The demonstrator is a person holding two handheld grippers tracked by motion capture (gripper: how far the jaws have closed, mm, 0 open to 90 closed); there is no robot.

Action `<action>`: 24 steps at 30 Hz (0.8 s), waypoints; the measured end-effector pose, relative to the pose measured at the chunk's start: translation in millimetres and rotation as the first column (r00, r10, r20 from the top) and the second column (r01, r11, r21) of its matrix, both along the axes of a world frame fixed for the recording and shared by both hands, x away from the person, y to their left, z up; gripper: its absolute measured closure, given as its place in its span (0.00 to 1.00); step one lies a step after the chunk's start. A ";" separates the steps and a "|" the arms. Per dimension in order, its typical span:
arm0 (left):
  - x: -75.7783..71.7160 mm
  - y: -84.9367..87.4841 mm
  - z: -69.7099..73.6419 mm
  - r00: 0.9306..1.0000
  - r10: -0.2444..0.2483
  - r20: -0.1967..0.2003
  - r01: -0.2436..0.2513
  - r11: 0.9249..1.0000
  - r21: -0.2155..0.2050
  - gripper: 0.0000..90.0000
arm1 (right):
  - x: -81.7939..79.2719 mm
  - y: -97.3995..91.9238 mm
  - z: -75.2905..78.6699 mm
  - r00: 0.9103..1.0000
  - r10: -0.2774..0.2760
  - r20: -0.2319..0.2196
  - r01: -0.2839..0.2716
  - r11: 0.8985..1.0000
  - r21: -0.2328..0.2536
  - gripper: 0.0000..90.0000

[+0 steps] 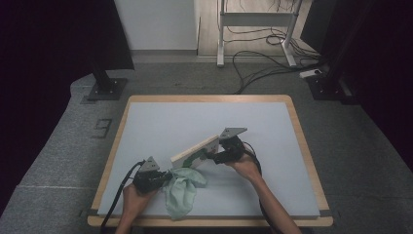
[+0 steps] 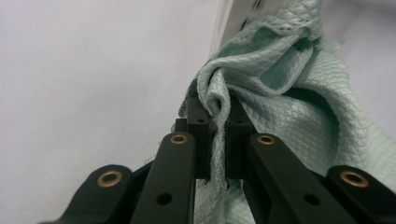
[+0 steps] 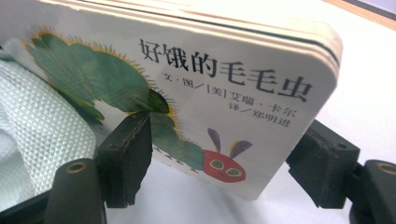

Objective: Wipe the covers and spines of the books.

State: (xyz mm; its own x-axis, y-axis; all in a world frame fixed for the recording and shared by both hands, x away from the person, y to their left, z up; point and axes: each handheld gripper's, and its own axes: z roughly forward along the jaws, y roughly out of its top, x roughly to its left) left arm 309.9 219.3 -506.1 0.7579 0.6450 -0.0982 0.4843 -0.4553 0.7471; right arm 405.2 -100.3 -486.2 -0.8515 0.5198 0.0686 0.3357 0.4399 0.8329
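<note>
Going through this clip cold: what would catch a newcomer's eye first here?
Probably the board book with the green caterpillar on its white cover, held tilted off the table in the right gripper, one jaw on the cover and one behind the book. Next, the pale green cloth pinched in the shut left gripper, bunched against the book's lower end near the table's front edge.
</note>
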 end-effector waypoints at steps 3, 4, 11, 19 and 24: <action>0.3 1.3 8.1 1.000 -0.008 0.013 0.008 1.000 -0.008 0.93 | -0.4 0.4 -0.3 1.000 -0.002 0.003 0.002 1.000 0.000 0.28; 0.3 1.6 11.2 1.000 -0.013 0.020 0.013 1.000 -0.007 0.93 | -0.5 0.4 -0.3 1.000 -0.001 0.003 0.001 1.000 0.000 0.28; 0.6 4.5 35.4 0.998 -0.021 0.061 0.023 0.999 -0.029 0.93 | -0.4 0.4 -0.4 1.000 0.000 0.004 0.000 1.000 0.000 0.28; 1.7 6.4 60.5 0.995 -0.020 0.101 0.024 0.999 -0.033 0.93 | -0.5 1.0 -0.5 1.000 -0.003 0.007 0.003 1.000 -0.003 0.28; 1.9 6.4 66.3 0.994 -0.020 0.109 0.023 0.999 -0.032 0.93 | -0.5 0.7 -0.7 1.000 -0.002 0.005 0.002 1.000 0.000 0.28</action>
